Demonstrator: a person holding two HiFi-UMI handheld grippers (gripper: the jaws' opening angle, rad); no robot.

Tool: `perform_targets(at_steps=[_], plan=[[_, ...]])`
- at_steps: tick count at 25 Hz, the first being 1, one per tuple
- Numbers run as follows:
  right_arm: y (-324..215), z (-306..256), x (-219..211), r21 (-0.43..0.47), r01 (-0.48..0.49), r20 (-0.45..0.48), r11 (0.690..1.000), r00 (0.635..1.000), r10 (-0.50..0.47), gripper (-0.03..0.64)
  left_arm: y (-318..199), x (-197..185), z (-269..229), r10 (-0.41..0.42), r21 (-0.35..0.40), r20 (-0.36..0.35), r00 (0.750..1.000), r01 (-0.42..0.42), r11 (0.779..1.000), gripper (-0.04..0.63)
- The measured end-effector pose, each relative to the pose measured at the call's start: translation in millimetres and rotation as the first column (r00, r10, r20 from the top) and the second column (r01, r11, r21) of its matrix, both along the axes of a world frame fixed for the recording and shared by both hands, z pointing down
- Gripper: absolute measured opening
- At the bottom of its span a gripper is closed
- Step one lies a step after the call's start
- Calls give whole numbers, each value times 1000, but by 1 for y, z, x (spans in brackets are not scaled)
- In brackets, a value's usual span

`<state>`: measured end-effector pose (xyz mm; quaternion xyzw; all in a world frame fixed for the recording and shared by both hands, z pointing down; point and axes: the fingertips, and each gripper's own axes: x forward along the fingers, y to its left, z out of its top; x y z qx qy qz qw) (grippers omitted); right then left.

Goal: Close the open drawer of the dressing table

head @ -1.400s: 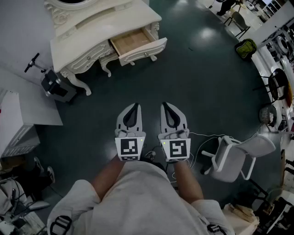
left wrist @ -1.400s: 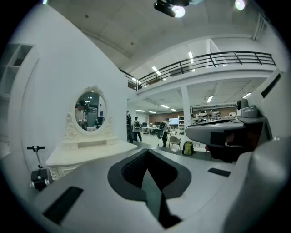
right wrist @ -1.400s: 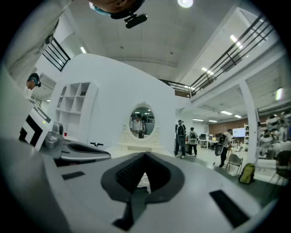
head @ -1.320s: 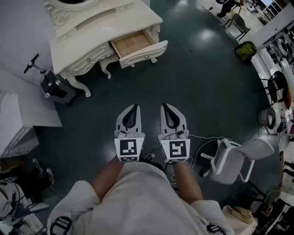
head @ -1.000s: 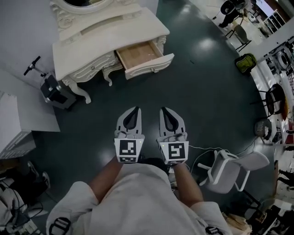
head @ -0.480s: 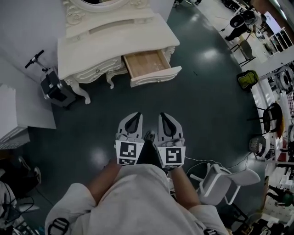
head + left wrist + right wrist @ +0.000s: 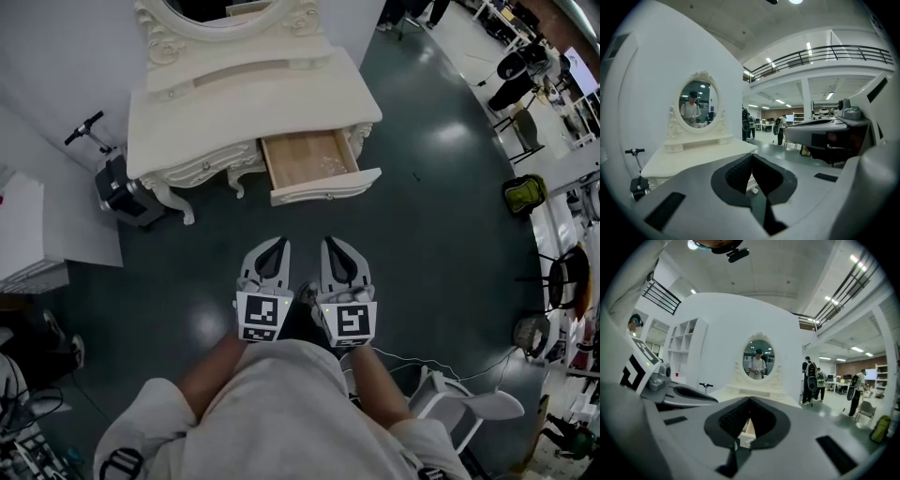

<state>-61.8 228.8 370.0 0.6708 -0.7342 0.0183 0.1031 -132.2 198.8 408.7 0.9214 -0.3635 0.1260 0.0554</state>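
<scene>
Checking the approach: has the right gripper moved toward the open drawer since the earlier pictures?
Yes. The right gripper has come closer to the dressing table: less dark floor shows between it and the open drawer than before.

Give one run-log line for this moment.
drawer: open | left gripper: shut, empty | right gripper: shut, empty | drawer untouched

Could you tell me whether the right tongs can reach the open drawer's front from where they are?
Probably not yet: the right tongs, shut, hang short of the drawer front, with dark floor between. Nothing stands in that gap, so the way looks free after a step closer.
</scene>
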Motion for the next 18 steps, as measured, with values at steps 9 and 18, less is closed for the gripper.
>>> perform_targets(at_steps=[9,18], plan=[[-34,15,56,-12,85,46,996,995,-84,15,-29,59,15,-30,-14,72,997,31,999,9],[-32,46,105,-72,98,113,992,989,-90,15,-27,103,41,-35,-66,128,991,43,997,8]])
